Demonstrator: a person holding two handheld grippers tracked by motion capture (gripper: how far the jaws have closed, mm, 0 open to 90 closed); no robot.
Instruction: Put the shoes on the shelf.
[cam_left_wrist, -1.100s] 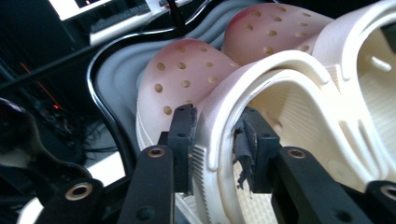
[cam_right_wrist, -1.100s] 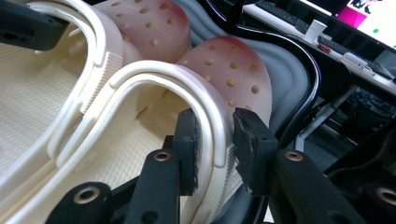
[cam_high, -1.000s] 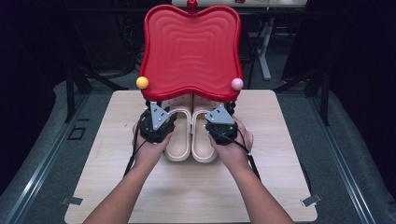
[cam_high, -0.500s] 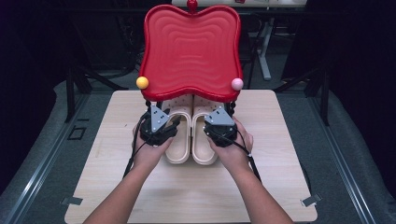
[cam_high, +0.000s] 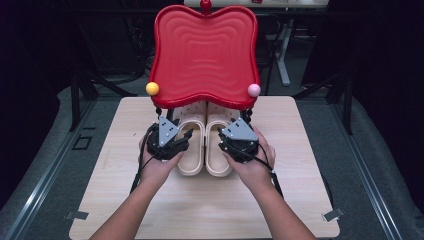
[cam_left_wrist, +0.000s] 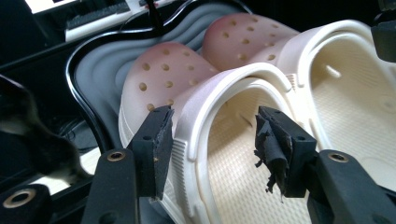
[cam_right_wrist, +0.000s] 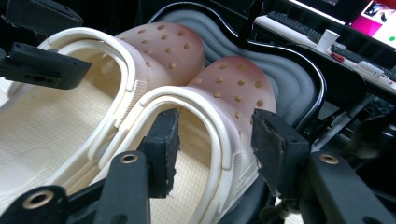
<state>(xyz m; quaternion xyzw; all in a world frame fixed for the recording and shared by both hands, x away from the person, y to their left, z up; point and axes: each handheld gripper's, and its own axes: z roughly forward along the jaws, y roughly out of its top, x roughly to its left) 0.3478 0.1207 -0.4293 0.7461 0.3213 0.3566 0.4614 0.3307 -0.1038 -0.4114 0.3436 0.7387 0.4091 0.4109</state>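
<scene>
Two cream clogs, a left clog (cam_high: 191, 161) and a right clog (cam_high: 218, 163), lie side by side on the table with their toes under a red wavy tray (cam_high: 205, 55). My left gripper (cam_high: 186, 136) (cam_left_wrist: 215, 140) straddles the left clog's (cam_left_wrist: 177, 74) outer side wall. Its jaws have just been opening, and the inner pad stands off the wall. My right gripper (cam_high: 223, 138) (cam_right_wrist: 215, 147) straddles the right clog's (cam_right_wrist: 238, 88) outer wall the same way. Its jaws have also just been opening, with a gap at the outer pad.
The red tray stands raised on a dark stand at the back of the wooden table (cam_high: 200, 210). It carries a yellow ball (cam_high: 152, 88) and a pink ball (cam_high: 254, 90) at its front corners. Dark floor and desk legs surround the table.
Both grippers' jaws have spread wider and come off the clog walls. The hands and the clogs stay where they were.
</scene>
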